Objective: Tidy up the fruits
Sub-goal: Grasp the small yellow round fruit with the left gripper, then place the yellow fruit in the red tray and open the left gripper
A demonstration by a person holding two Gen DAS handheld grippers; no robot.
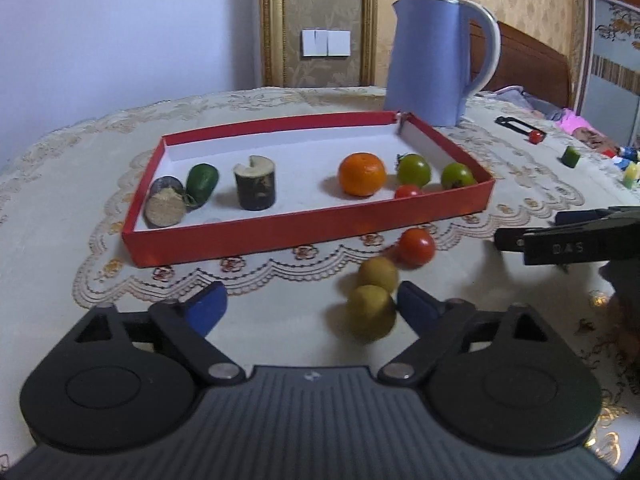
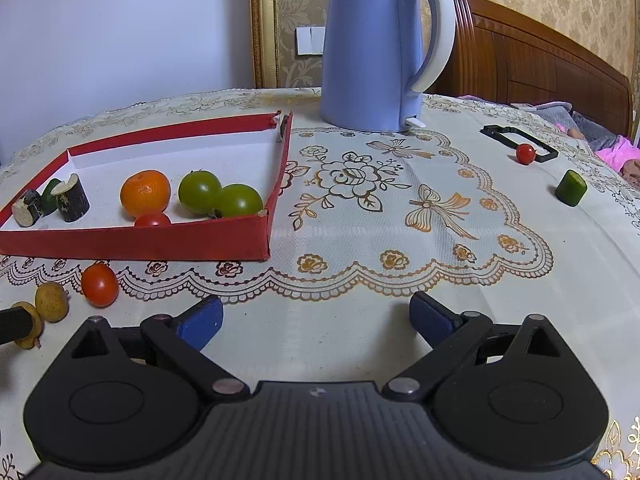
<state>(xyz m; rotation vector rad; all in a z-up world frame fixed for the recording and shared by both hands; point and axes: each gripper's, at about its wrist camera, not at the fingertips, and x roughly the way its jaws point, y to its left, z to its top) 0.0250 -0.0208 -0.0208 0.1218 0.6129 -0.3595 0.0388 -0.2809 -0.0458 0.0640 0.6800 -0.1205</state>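
Observation:
A red tray (image 1: pixel 256 236) (image 2: pixel 160 242) holds an orange (image 1: pixel 362 174) (image 2: pixel 145 193), two green tomatoes (image 1: pixel 414 169) (image 2: pixel 200 191), a small red tomato (image 1: pixel 408 191) (image 2: pixel 152 220), a green piece (image 1: pixel 202 182) and two dark cane pieces (image 1: pixel 255 184) (image 2: pixel 72 197). In front of the tray on the cloth lie a red tomato (image 1: pixel 416 246) (image 2: pixel 99 285) and two yellow fruits (image 1: pixel 372 312) (image 2: pixel 51 301). My left gripper (image 1: pixel 312 308) is open, with the nearer yellow fruit just inside its right finger. My right gripper (image 2: pixel 316 320) is open and empty over bare cloth.
A blue kettle (image 1: pixel 436 56) (image 2: pixel 380 48) stands behind the tray. At the far right lie a black frame (image 2: pixel 518 142), a small red tomato (image 2: pixel 525 153) and a green piece (image 2: pixel 571 188). The right gripper's finger (image 1: pixel 568 236) shows at the left view's right edge.

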